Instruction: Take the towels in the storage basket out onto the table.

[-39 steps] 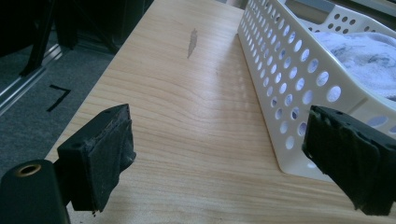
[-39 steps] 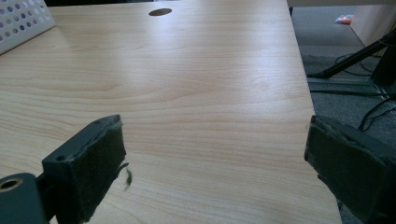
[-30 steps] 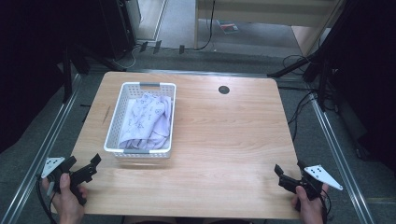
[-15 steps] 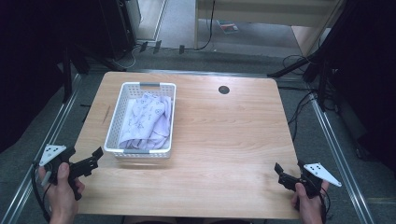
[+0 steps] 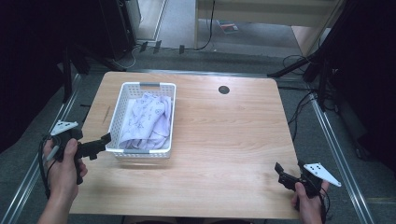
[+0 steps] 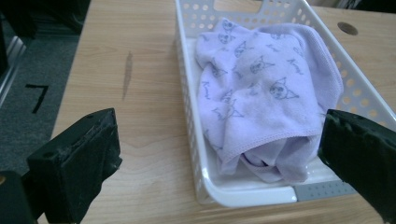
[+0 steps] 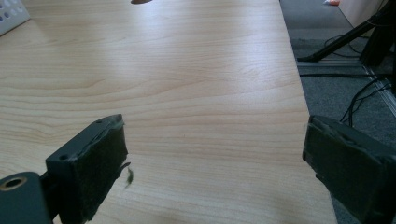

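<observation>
Wooden bench (image 5: 224,140) carrying a white basket (image 5: 122,99) at its left, lilac towel (image 5: 148,120) inside. Left tool (image 5: 103,141), jaws wide, at the basket's near corner; right tool (image 5: 280,171), jaws wide, over bare wood.

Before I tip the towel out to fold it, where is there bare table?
Widest free patch: bare table between the basket and the right gripper. A narrow strip runs left of the basket, crowded at its near end by the left gripper.
</observation>
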Demonstrator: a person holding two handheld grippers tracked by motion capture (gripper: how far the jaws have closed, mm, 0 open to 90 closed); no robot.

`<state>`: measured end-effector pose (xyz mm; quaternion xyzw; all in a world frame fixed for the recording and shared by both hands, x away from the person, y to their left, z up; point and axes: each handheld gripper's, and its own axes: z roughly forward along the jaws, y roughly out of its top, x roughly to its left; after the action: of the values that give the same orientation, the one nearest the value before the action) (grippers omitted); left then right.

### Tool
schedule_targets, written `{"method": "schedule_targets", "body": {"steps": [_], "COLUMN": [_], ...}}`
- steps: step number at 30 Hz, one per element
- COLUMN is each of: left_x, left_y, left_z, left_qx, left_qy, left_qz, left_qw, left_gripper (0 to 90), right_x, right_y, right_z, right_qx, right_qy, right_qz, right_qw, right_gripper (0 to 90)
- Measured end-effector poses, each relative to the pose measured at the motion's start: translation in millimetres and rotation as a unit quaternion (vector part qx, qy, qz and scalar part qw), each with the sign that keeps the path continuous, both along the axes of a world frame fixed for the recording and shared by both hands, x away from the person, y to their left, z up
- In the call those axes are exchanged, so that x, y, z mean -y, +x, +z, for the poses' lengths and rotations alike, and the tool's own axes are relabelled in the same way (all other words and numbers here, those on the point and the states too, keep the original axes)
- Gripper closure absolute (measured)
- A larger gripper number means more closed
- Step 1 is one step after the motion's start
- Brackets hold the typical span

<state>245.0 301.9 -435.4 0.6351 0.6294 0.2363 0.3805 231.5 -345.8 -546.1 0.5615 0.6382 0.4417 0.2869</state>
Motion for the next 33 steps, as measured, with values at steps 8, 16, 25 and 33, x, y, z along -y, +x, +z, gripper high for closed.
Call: {"method": "schedule_targets", "body": {"steps": [8, 16, 25, 33], "left_x": [29.8, 54.0, 73.8, 87.6], "left_y": [35.2, 62.2, 96.2, 122.7], "left_z": [6.7, 5.5, -8.9, -14.2], "left_qx": [-0.042, -0.071, -0.125, -0.147], "left_qy": [0.023, 0.029, 0.018, 0.021], "left_qz": [-0.041, -0.069, -0.085, -0.088], "left_qw": [0.998, 0.9947, 0.9883, 0.9849], "left_gripper": [0.0, 0.0, 0.0, 0.0], "right_x": [-1.1, -1.9, 0.4, 0.8], "right_y": [-1.8, -0.9, -1.2, -1.3], "right_z": [0.3, 0.2, 0.3, 0.3], "right_qx": [0.009, 0.003, 0.004, 0.004], "right_qy": [-0.008, -0.015, -0.007, -0.001], "right_qz": [-0.004, 0.011, 0.009, 0.01], "right_qw": [0.9999, 0.9998, 0.9999, 0.9999], "right_gripper": [3.4, 2.6, 2.6, 2.6]}}
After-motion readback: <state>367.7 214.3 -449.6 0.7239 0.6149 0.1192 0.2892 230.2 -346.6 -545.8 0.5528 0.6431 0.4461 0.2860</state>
